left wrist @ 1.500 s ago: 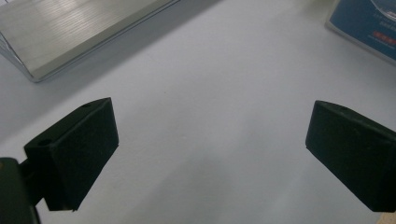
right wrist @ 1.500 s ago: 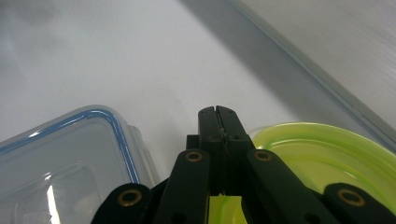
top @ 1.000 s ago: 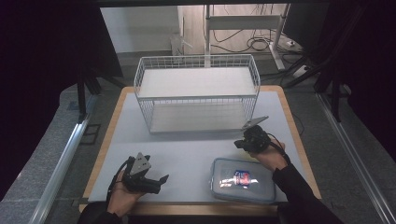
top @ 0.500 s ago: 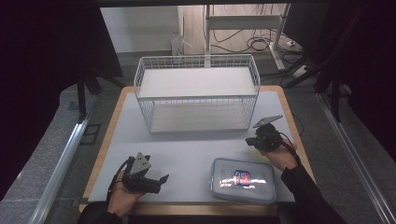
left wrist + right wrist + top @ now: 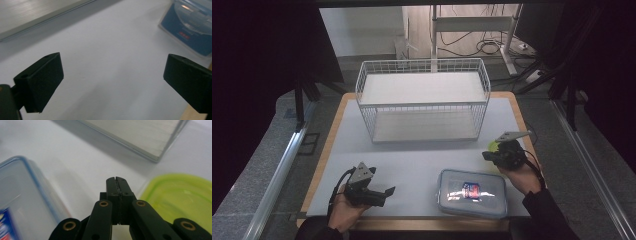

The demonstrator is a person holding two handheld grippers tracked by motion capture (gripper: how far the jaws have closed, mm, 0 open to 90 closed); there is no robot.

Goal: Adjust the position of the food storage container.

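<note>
The right gripper [image 5: 490, 156], jaws pressed together on nothing, hovers between a clear lidded box [image 5: 471, 192] and a green lid [image 5: 180, 195]. The left gripper [image 5: 388, 191] rests spread wide, the box ahead of it. Likely an approach step: the right jaws must open before grasping either.

The counter [image 5: 422, 160] had a pale grey-white top with a light wooden edge. The wire basket [image 5: 422, 100] at the far side was white, a fine grid pattern on its walls. The lidded container [image 5: 472, 192] at the near right was clear with a blue rim and a red-and-blue label. The left tool [image 5: 112, 80] and the right tool [image 5: 117, 182] were black, the latter with brass-coloured rivets. Beside it, a lid [image 5: 180, 197] was lime green.
</note>
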